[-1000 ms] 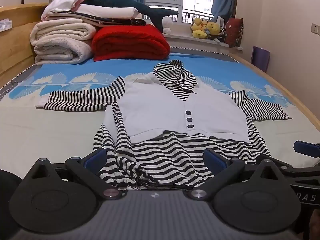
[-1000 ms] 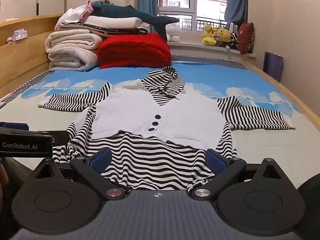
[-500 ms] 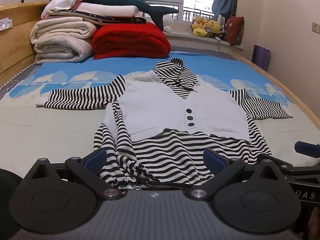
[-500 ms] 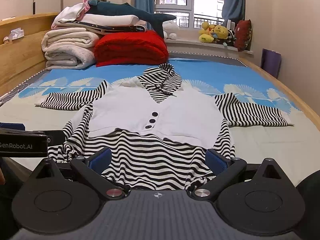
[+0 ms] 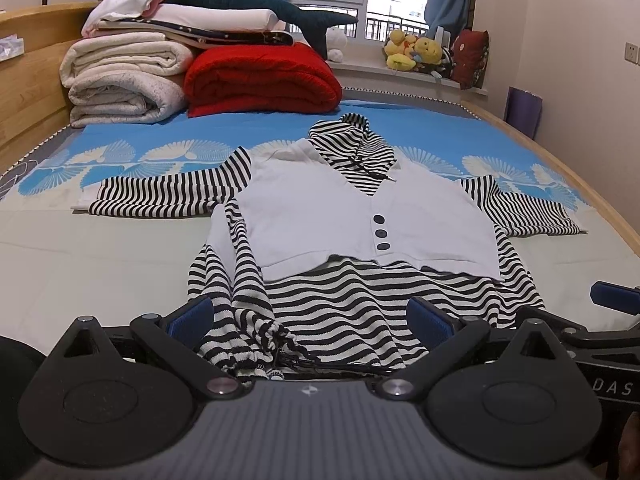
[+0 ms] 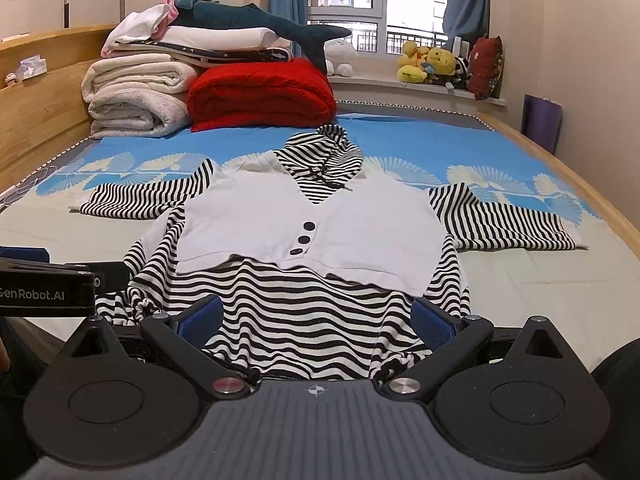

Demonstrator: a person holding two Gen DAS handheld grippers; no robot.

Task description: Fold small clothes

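Note:
A small black-and-white striped hooded garment with a white vest front (image 5: 368, 220) lies spread face up on the bed, sleeves out to both sides; it also shows in the right wrist view (image 6: 308, 232). Its hem lies nearest me, bunched at the left corner (image 5: 256, 344). My left gripper (image 5: 312, 316) is open just above the hem's left part. My right gripper (image 6: 316, 316) is open over the hem's right part. Both hold nothing. The left gripper's body (image 6: 44, 288) shows at the left of the right wrist view.
Folded white blankets (image 5: 124, 80), a red quilt (image 5: 260, 80) and a plush shark (image 5: 260, 4) are stacked at the bed's head. A wooden headboard (image 5: 24, 80) runs along the left. Plush toys (image 5: 416, 52) sit on the windowsill. The bed's wooden edge (image 5: 592, 196) runs on the right.
Both cameras have drawn back and risen a little, so the garment sits slightly farther away. Both grippers stay open and the garment has not moved.

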